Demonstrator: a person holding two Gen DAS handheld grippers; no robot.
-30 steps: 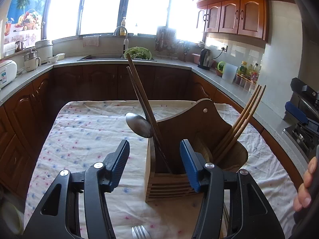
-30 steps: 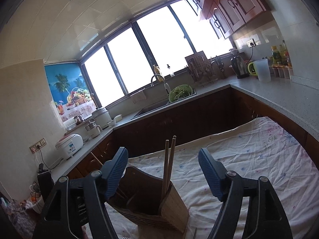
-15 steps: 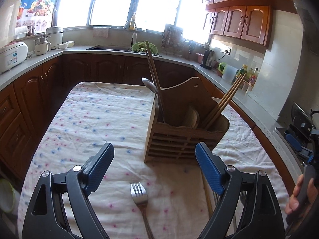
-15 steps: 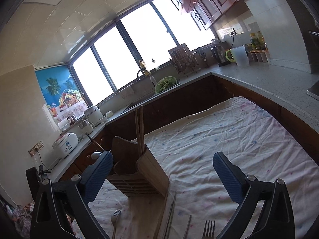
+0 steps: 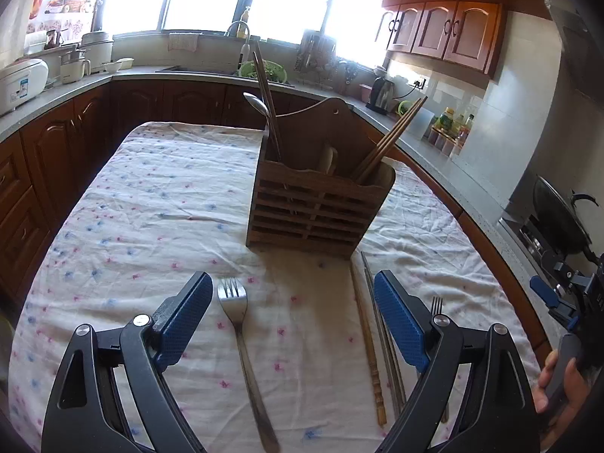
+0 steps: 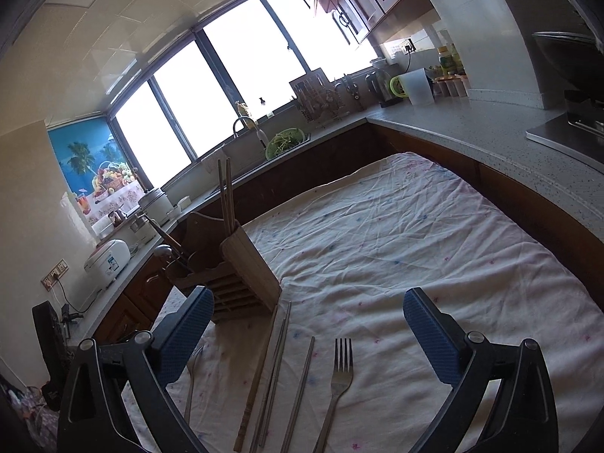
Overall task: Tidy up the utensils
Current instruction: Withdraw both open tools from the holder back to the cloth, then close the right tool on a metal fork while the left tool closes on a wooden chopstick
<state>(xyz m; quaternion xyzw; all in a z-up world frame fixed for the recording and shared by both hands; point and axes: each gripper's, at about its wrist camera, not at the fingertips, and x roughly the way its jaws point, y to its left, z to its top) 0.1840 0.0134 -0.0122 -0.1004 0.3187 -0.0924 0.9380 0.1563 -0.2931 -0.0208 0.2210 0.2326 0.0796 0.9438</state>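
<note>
Where windows glare, floral tablecloth, wooden cabinets, grey countertop

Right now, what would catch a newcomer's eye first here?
Probably the wooden caddy standing mid-table on the flowered cloth, with chopsticks and a spoon poking out. Next, the loose fork lying between the open left gripper's blue pads, near the camera.

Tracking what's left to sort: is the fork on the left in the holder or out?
Out. The fork lies flat on the cloth, before the holder.
</note>
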